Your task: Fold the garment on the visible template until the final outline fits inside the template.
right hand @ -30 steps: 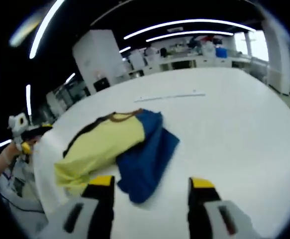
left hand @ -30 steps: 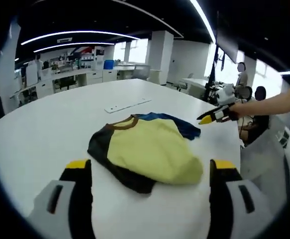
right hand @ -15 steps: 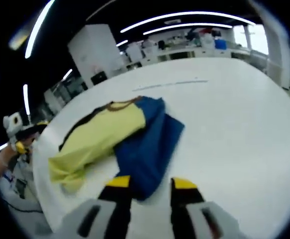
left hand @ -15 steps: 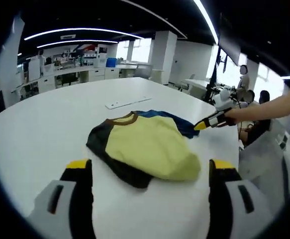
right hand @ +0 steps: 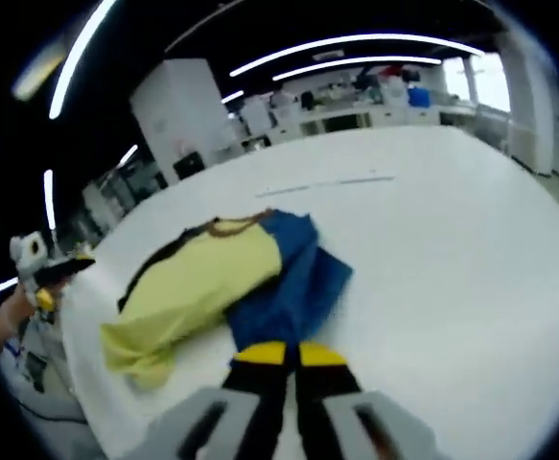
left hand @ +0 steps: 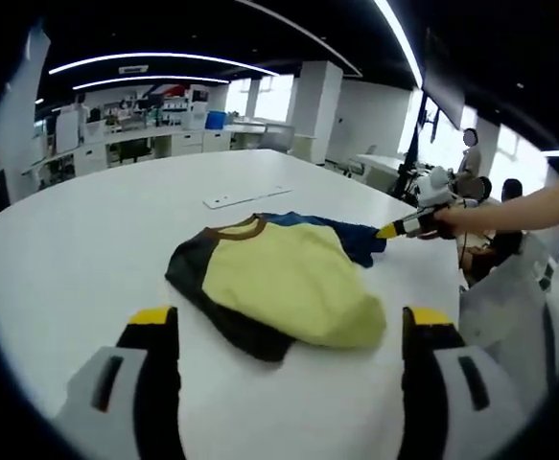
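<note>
A garment lies crumpled on the white table, with a yellow front, black side, brown collar and blue part. My left gripper is open on the near side of it, jaws wide apart and holding nothing. In the left gripper view my right gripper reaches in from the right, in a person's hand, with its tip at the blue part. In the right gripper view the same garment shows, and my right gripper is shut on the edge of its blue cloth. The left gripper appears at the far left.
A pale flat strip lies on the table beyond the garment, also seen as a thin strip in the right gripper view. The table edge runs close on the right. People sit beyond it; desks and shelves stand far back.
My right gripper's jaws have gone from wide apart to shut on the blue cloth's edge. The left gripper has stayed open and in place.
</note>
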A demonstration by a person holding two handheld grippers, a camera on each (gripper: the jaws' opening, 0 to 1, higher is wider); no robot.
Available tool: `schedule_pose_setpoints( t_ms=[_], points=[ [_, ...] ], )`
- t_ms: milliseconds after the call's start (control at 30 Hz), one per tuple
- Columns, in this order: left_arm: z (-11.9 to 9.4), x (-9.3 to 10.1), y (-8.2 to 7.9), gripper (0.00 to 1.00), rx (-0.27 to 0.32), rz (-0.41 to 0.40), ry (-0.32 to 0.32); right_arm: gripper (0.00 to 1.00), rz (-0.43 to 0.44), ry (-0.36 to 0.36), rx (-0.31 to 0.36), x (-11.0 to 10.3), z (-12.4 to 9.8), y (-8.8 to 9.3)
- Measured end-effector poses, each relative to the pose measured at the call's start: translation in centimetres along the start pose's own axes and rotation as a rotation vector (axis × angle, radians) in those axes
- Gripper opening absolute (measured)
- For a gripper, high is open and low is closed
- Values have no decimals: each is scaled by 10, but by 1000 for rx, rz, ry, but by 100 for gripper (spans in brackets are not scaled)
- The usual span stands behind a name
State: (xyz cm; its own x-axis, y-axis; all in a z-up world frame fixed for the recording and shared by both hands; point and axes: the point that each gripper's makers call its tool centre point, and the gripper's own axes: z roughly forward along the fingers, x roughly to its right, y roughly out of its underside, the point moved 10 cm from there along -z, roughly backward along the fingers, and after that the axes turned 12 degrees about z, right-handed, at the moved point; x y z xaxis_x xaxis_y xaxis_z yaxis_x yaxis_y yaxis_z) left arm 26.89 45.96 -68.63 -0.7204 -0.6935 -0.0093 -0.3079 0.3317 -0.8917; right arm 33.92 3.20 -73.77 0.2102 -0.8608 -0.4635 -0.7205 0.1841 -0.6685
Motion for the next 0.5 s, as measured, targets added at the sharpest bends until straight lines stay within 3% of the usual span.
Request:
schedule_pose_setpoints(
  t_ms=[300,500],
  points=[
    [2,1,-2,94,10,-1,7,0,-59,-110,111,-49,-1,-51],
    [2,1,-2,93,12,-1,9,0,-149,-167,105,-89,15,-64]
  ],
)
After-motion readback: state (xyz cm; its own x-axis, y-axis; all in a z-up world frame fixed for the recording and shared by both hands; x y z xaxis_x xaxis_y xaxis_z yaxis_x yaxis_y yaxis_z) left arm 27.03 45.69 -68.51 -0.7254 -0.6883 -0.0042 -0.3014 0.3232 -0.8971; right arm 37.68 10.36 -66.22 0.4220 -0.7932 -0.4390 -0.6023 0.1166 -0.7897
